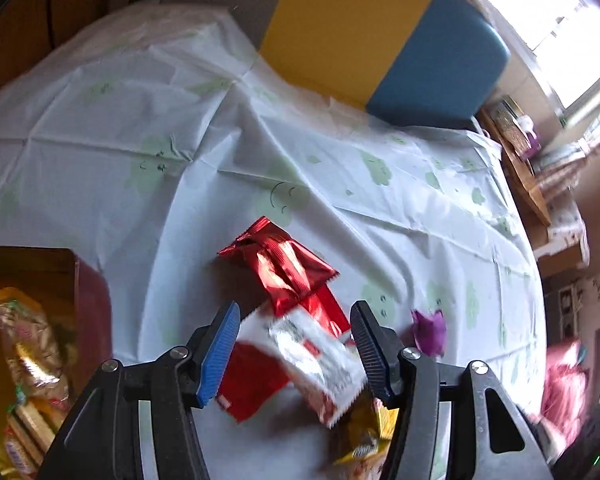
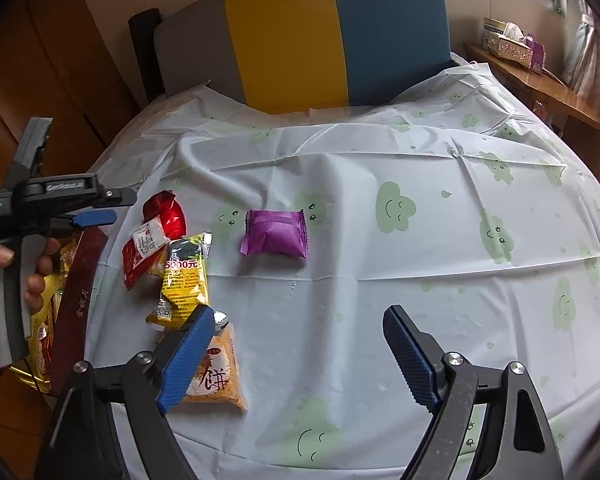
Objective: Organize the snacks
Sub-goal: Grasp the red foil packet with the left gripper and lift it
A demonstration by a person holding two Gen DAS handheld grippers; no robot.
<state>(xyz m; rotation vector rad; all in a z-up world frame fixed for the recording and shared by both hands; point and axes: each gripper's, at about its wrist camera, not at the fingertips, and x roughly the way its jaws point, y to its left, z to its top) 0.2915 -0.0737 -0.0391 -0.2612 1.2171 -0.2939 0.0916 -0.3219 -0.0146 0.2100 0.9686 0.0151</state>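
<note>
Ribbed blue fingers [image 1: 220, 354] straddle crinkled foil packets [image 1: 278, 268].

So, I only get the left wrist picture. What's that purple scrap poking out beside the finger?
Observer: It's a whole purple snack packet, sealed and lying flat on the tablecloth, apart from the other snacks.
Visitor: Is the other hand-held gripper doing anything?
Observer: The right hand-held gripper is open and holds nothing; it is above the cloth.
Visitor: Any snacks I can't see?
Observer: Yes, an orange packet lies on the cloth, partly hidden behind one of that gripper's fingers.
</note>
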